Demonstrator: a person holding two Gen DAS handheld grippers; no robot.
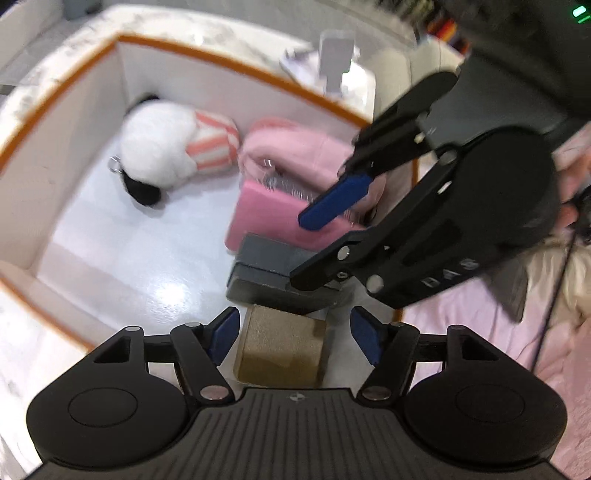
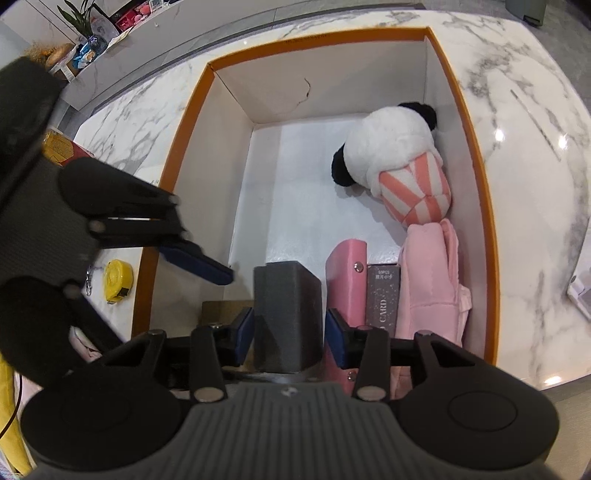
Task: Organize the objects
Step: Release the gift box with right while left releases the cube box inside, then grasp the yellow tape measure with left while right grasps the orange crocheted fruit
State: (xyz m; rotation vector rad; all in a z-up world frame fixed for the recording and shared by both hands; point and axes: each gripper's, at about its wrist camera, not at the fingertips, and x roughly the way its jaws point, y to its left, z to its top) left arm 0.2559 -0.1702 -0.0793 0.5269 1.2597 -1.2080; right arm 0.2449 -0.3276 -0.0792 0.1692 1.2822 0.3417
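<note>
A box (image 2: 476,155) stands on the tabletop (image 2: 535,122), and in its far right corner lies a plush toy (image 2: 399,158). Nearer along the right wall sits a folded garment (image 2: 432,280), with a card pack (image 2: 382,295), a binder (image 2: 343,273) and a block (image 2: 288,314) ranged leftward beside it. Outside the box's left wall, a tape measure (image 2: 117,277) lies on the tabletop.

A lived-in home, by the look of it.
A white marble-veined bench (image 2: 524,110) is carrying an orange-rimmed box (image 2: 476,122); at the far left a shelf is holding a potted plant (image 2: 79,14) and knick-knacks, and pink bedding (image 1: 480,347) is lying at the right.
</note>
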